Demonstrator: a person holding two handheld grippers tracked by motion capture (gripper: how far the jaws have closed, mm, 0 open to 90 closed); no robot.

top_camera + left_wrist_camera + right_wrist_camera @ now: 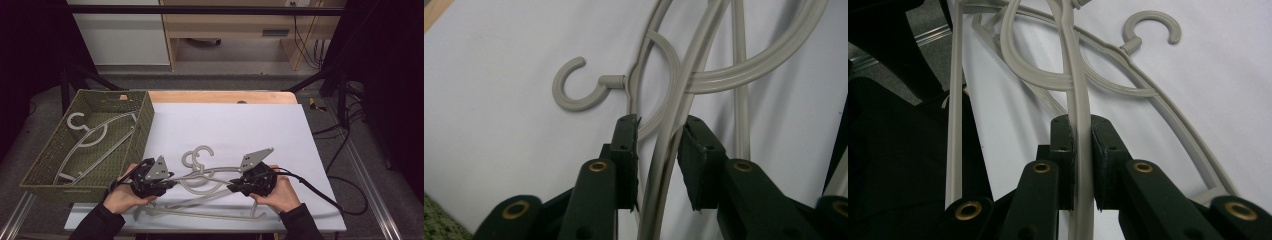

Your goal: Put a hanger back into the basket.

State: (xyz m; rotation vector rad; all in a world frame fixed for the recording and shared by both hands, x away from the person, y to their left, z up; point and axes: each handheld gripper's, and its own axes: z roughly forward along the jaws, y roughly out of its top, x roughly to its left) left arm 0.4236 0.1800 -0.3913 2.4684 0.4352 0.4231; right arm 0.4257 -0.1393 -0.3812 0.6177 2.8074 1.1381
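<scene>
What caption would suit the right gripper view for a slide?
Right gripper clamped on the arm of a grey plastic hanger, other hangers tangled beyond it on the white table cover.

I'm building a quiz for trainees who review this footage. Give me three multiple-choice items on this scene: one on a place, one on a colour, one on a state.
1. Where does the green basket stand in the high view?
A. at the table's left side
B. at the table's right side
C. in the middle of the white cover

2. What colour are the hangers on the white cover?
A. red
B. pale grey
C. blue

3. How is the right hand-held gripper?
A. wide open with nothing between its jaws
B. shut on the basket's rim
C. shut on a hanger arm

Key: 1 A, the basket sits left of the cover; 2 B, both hooks and arms look pale grey; 3 C, its pads press both sides of the arm.
</scene>
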